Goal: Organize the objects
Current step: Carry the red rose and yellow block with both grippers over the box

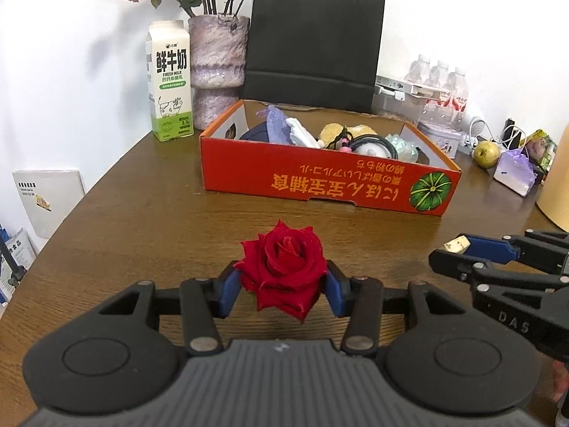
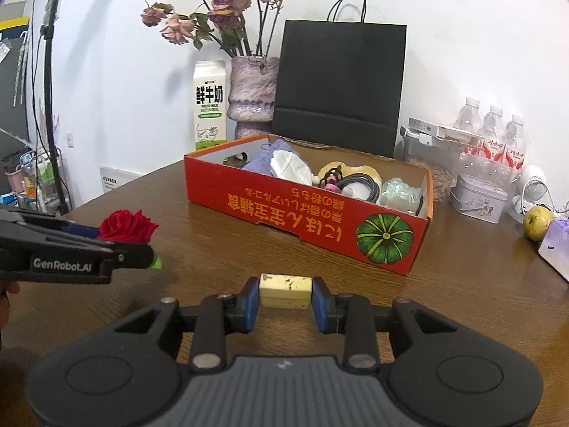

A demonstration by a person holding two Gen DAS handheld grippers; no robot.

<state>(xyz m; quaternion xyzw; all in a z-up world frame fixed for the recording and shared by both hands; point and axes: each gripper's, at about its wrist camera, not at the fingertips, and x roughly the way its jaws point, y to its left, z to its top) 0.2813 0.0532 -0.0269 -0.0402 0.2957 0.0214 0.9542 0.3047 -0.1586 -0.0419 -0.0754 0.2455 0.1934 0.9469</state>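
Observation:
My left gripper (image 1: 282, 284) is shut on a red rose (image 1: 284, 267), its blue pads pressing both sides of the bloom above the brown table (image 1: 142, 213). In the right wrist view the same rose (image 2: 126, 227) shows at the left, beside the left gripper (image 2: 142, 245). The right gripper (image 2: 284, 293) is shut on a pale yellow block (image 2: 285, 290); that block (image 1: 457, 244) also shows at the right of the left wrist view. Ahead stands an open red cardboard box (image 1: 320, 181) (image 2: 302, 213) holding several small items.
Behind the box stand a milk carton (image 1: 169, 82), a purple vase (image 1: 217, 71) with dried flowers and a black paper bag (image 1: 313, 46). Water bottles (image 1: 441, 85), a tin (image 2: 478, 197), a yellow-green fruit (image 1: 486, 153) and a lilac pouch (image 1: 515, 172) crowd the right.

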